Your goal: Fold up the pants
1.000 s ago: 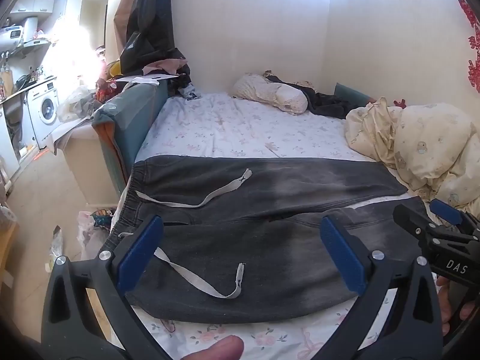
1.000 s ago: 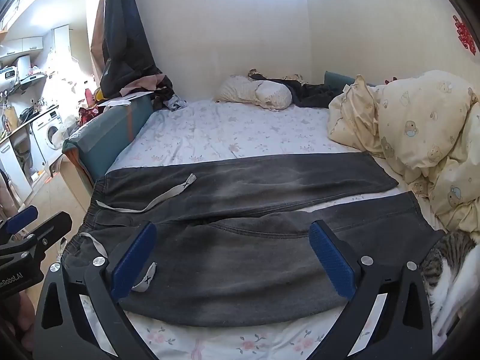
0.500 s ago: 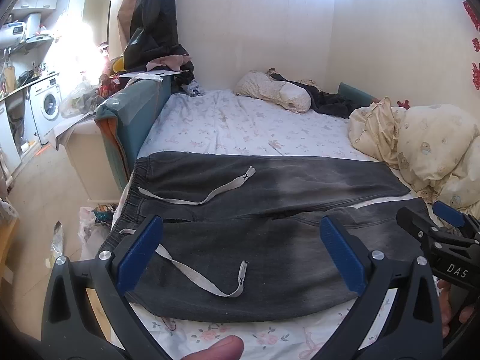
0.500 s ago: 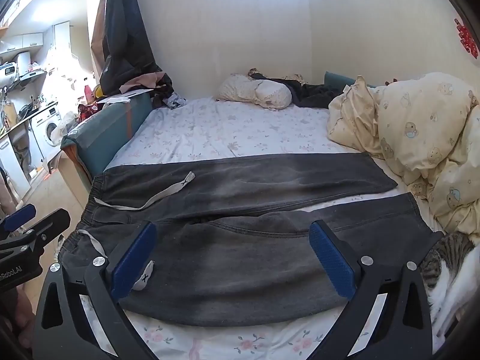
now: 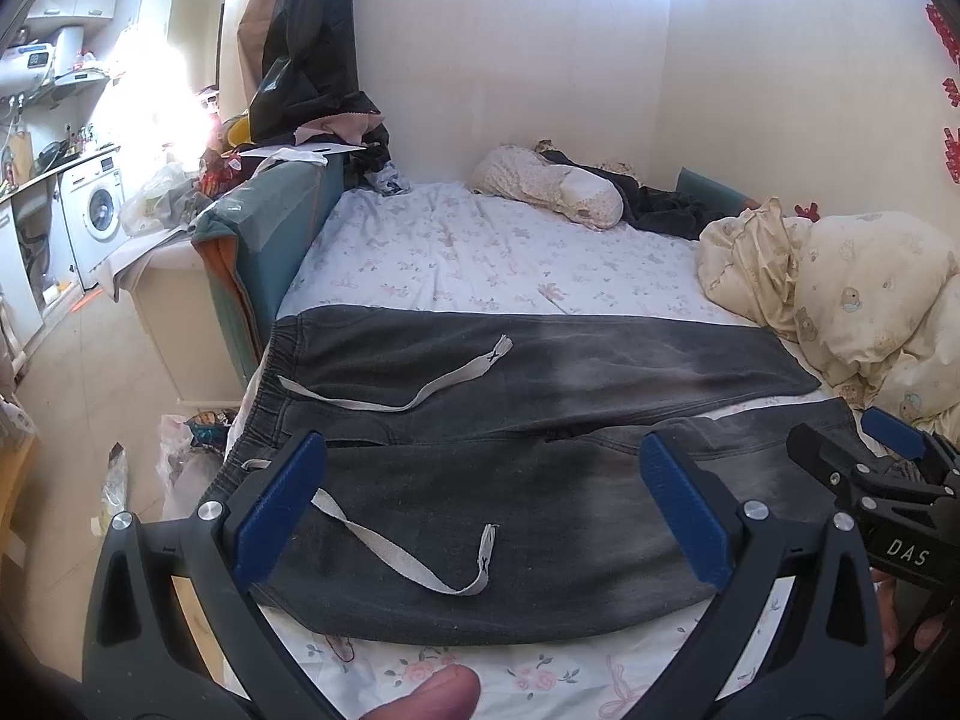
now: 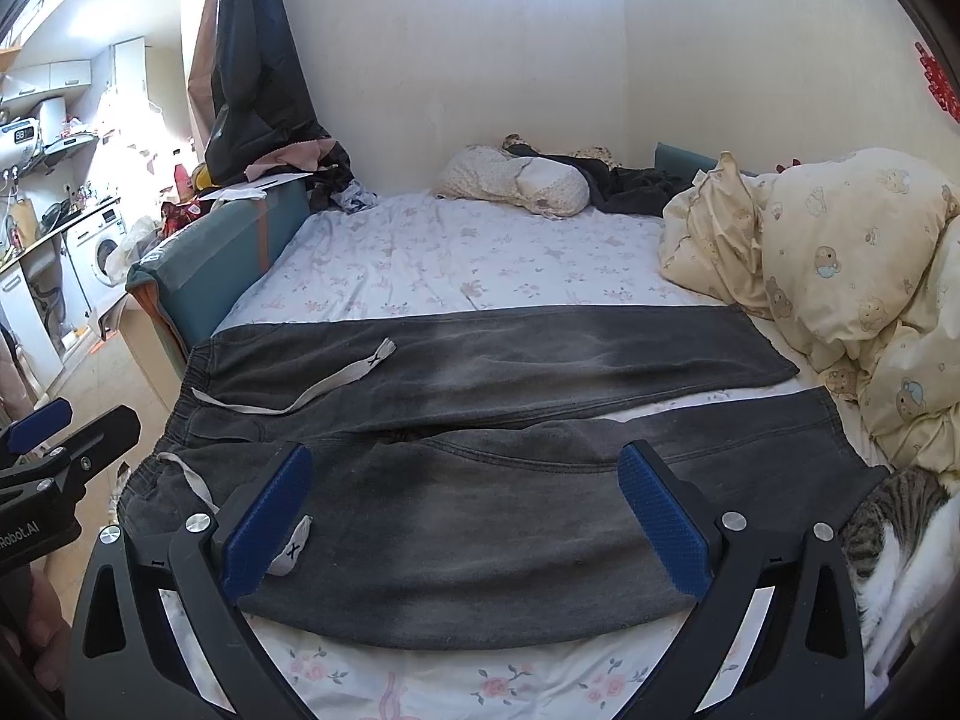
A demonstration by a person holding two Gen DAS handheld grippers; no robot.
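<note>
Dark grey pants (image 5: 510,480) lie flat across the near part of the bed, waistband at the left, both legs running right; they also show in the right wrist view (image 6: 480,480). Two pale drawstrings (image 5: 414,558) lie on them. My left gripper (image 5: 480,510) is open and empty, hovering over the near leg by the waist. My right gripper (image 6: 462,516) is open and empty over the near leg. Each gripper shows at the edge of the other's view, the right (image 5: 870,480) and the left (image 6: 60,450).
The bed (image 5: 480,252) has a floral sheet. A cream duvet (image 5: 852,294) is bunched at the right. A pillow (image 5: 540,186) and dark clothes lie at the far end. A tabby cat (image 6: 888,528) lies at the near right. A teal bed rail (image 5: 264,234) stands on the left, with cluttered floor beyond.
Both views have shifted slightly, with the pants sitting a touch lower in frame. Both grippers stay open and the pants have not moved.
</note>
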